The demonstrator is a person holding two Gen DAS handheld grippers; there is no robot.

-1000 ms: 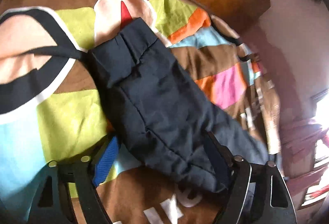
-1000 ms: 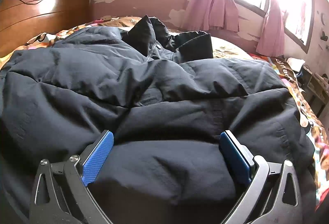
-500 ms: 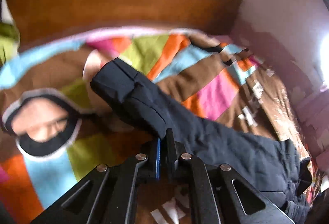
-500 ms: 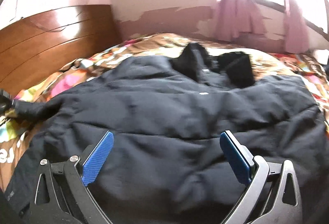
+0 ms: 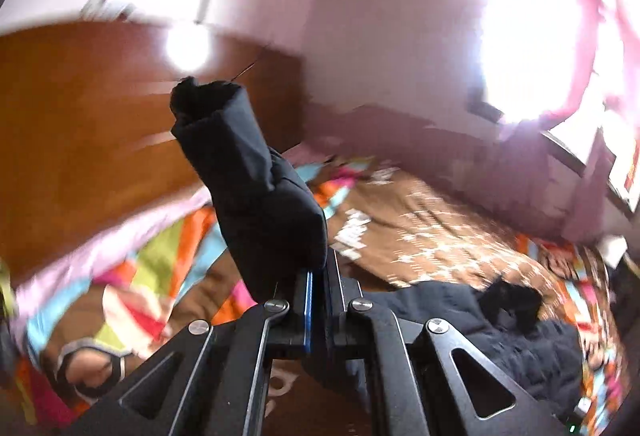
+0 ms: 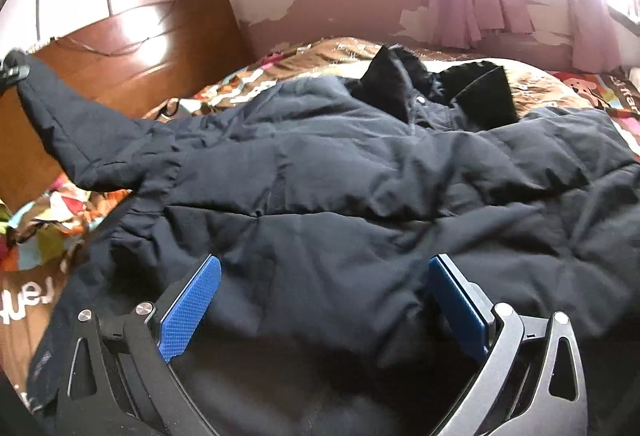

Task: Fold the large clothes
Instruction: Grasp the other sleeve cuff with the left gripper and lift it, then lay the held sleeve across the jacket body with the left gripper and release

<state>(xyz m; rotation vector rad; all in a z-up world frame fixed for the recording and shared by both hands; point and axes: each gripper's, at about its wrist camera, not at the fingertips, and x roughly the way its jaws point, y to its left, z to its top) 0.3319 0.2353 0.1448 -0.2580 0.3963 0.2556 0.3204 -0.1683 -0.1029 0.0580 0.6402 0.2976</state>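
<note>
A large dark navy padded jacket [image 6: 360, 195] lies spread on the bed, collar [image 6: 432, 91] toward the far wall. My left gripper [image 5: 318, 276] is shut on the jacket's sleeve [image 5: 256, 195] and holds it raised above the bed, cuff pointing up. In the right wrist view the same sleeve [image 6: 80, 131] stretches up to the left, where the left gripper [image 6: 12, 69] shows at the frame edge. My right gripper [image 6: 320, 300] is open just above the jacket's lower body, blue pads either side of a fold.
The bed has a colourful patchwork cover [image 5: 152, 276] and a brown patterned blanket [image 5: 432, 236]. A wooden headboard [image 6: 132, 47] stands on the left. A pink wall, a bright window and pink curtains [image 6: 480, 3] lie beyond the bed.
My left gripper closed on the sleeve and lifted it up off the bed cover. My right gripper stayed open and drew back a little over the jacket body.
</note>
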